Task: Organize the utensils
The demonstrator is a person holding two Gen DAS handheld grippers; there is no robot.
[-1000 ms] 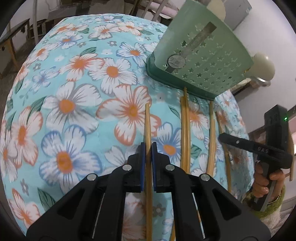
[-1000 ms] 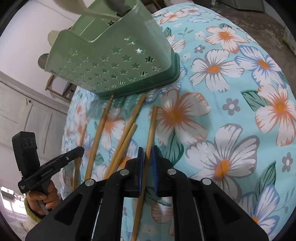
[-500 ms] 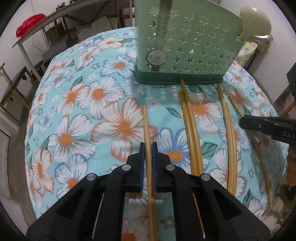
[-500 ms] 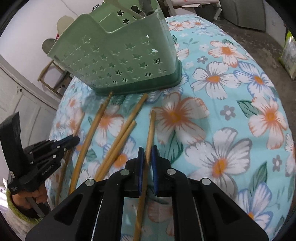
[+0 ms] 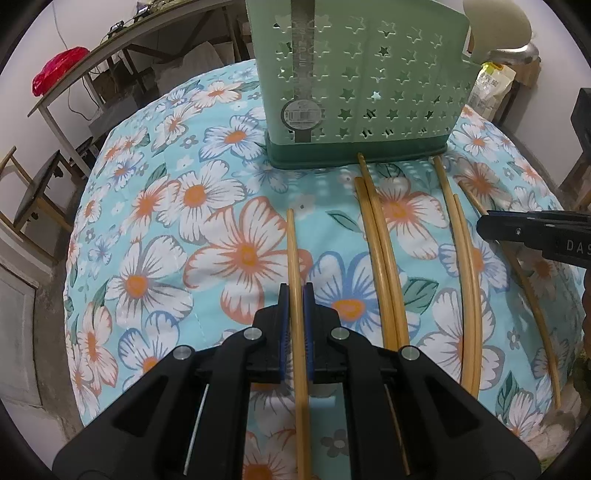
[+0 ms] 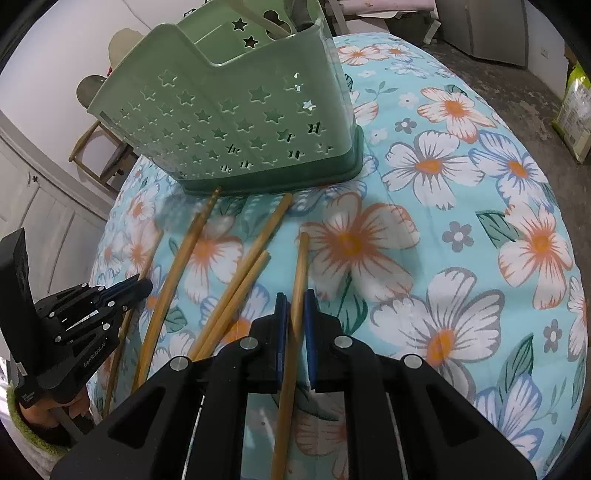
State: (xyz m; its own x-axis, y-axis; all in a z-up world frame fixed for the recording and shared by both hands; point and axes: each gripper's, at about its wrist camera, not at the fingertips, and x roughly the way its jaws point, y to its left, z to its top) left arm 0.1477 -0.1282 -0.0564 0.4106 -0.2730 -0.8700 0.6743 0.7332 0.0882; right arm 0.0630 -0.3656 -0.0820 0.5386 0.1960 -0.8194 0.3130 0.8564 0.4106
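Note:
A green star-punched utensil basket (image 5: 369,92) stands at the far side of the floral table. In the left wrist view my left gripper (image 5: 295,291) is shut on a bamboo chopstick (image 5: 293,251), the leftmost of the row, its tip toward the basket. My right gripper (image 5: 484,225) reaches in from the right edge, fingers together. In the right wrist view my right gripper (image 6: 295,299) is shut on a chopstick (image 6: 301,258), the rightmost there, below the basket (image 6: 240,122). My left gripper (image 6: 144,286) shows at the left, held by a hand.
Several loose chopsticks (image 5: 380,251) (image 6: 243,280) lie side by side on the flowered cloth (image 5: 166,258). A cream ladle (image 5: 495,29) stands in the basket. The round table drops off on all sides. A shelf with a red bag (image 5: 59,74) stands behind it, and a yellow-green bag (image 6: 576,110) sits on the floor.
The left wrist has rolled, so the basket went from tilted at upper right to upright at top centre. The right view shifted slightly. Both grippers stayed shut on their chopsticks.

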